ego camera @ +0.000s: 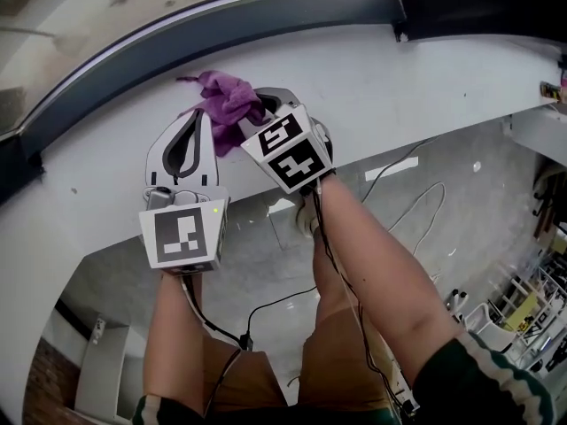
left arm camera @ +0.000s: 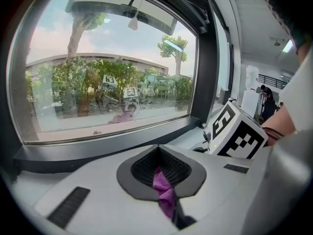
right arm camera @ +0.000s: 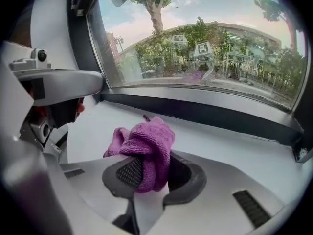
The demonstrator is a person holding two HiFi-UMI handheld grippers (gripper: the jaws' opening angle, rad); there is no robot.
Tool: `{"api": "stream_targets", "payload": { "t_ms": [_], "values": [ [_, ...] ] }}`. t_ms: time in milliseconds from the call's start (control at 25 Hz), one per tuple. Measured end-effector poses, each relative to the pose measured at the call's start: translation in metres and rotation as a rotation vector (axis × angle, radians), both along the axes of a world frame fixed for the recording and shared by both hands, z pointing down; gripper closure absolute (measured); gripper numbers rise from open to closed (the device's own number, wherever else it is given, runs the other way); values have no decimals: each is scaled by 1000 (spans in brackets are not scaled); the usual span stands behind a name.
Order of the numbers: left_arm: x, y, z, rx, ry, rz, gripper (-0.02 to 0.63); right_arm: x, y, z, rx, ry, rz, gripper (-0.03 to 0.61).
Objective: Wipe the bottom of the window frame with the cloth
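Ahead, the dark window frame (ego camera: 266, 25) runs left to right just beyond the purple cloth (ego camera: 226, 100) bunched on the white sill (ego camera: 399, 78). Both the left gripper (ego camera: 202, 118) and the right gripper (ego camera: 262, 97) pinch the cloth, the right nearer the frame

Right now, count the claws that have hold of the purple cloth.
2. The left claw pinches a thin fold of the purple cloth; the right claw clamps its bunched bulk, both over the white sill.

Purple cloth (ego camera: 226, 104), white sill (ego camera: 425, 78), dark grey window frame (ego camera: 266, 20).
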State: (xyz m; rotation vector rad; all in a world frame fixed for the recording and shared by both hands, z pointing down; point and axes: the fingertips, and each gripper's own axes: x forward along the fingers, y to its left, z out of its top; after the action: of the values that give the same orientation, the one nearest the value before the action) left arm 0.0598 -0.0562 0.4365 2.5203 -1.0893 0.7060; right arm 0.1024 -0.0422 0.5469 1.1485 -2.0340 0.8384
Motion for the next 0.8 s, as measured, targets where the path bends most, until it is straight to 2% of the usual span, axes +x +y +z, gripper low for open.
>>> {"api": "stream_targets", "payload": {
  "t_ms": [320,800],
  "values": [
    [65,9,-7,13,11,91,604,62,5,-4,16,41,21,468],
    [154,32,3,4,32,222,604,156,31,3,16,58,139,468]
  ]
}}
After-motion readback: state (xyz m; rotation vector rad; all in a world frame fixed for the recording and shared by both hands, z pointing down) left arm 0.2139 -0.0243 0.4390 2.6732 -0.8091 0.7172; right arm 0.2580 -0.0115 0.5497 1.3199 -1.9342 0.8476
